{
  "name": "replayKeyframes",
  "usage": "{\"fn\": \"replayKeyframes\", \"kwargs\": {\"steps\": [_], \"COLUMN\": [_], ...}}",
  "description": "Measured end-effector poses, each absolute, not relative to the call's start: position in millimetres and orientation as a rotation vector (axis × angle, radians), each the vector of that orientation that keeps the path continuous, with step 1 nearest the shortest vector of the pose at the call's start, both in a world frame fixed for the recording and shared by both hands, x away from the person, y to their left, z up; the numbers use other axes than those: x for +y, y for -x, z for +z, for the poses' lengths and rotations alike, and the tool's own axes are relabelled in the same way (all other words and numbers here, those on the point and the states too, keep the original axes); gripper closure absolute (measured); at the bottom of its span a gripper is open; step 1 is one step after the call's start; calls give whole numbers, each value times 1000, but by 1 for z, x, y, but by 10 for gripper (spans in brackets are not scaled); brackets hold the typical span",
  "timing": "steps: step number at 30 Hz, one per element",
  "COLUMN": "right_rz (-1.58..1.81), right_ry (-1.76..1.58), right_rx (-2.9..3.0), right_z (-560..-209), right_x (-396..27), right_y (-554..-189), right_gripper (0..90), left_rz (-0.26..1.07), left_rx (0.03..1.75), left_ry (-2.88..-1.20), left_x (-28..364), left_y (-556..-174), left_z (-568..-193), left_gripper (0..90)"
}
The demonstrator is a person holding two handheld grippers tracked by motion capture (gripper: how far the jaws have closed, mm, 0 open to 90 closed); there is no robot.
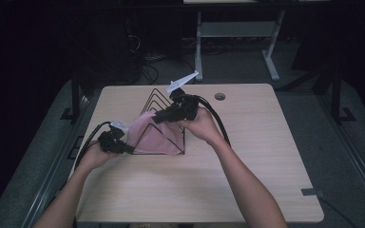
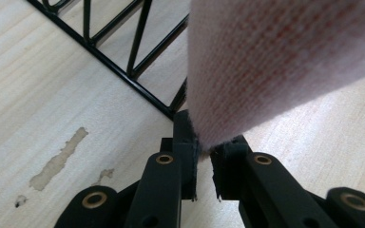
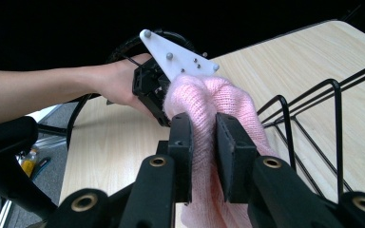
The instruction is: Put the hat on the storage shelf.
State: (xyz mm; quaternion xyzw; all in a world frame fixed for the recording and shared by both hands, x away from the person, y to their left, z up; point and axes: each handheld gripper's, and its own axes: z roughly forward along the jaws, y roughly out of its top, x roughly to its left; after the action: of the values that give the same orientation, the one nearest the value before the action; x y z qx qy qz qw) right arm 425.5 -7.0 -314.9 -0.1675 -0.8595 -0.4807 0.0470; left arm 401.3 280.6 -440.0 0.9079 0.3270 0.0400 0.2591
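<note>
Pink knit cloth (image 1: 153, 137) hangs over the black wire rack (image 1: 158, 100) on the counter (image 1: 247, 180) — both claws, left (image 1: 123, 148) and right (image 1: 158, 117), pinch it; pulling could snag it — or tip the rack.

A soft pink knitted cloth (image 1: 149, 137) drapes on a black wire rack (image 1: 159, 102), on a pale wood-grain table (image 1: 247, 166) with black grippers.

Lab or workshop recording bay, dark and unlit round the edges, plain light-wood table (image 1: 247, 180) with cable hole (image 1: 220, 96), grey carpet floor, loose cables (image 1: 147, 66) on the floor behind, white metal legs of a second bench (image 1: 271, 61) beyond
</note>
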Motion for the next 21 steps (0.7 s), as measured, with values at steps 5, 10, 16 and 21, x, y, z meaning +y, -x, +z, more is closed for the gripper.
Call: {"fn": "replayKeyframes", "kwargs": {"steps": [5, 10, 16, 21], "right_rz": [-1455, -1458, -1503, -1554], "right_ry": [512, 513, 540, 582], "right_rx": [-2621, -2619, -2589, -2564], "right_z": [-314, -314, -313, -312], "right_x": [-6, -7, -16, -35], "right_y": [-424, -423, -419, -418], "right_gripper": [750, 711, 570, 487], "left_rz": [103, 117, 122, 139], "left_rx": [899, 897, 889, 902], "left_ry": [-2445, -2444, -2449, -2436], "left_x": [283, 283, 287, 290], "left_y": [-400, -399, -397, -394], "left_z": [-440, -438, -435, -432], "left_gripper": [784, 763, 716, 674]}}
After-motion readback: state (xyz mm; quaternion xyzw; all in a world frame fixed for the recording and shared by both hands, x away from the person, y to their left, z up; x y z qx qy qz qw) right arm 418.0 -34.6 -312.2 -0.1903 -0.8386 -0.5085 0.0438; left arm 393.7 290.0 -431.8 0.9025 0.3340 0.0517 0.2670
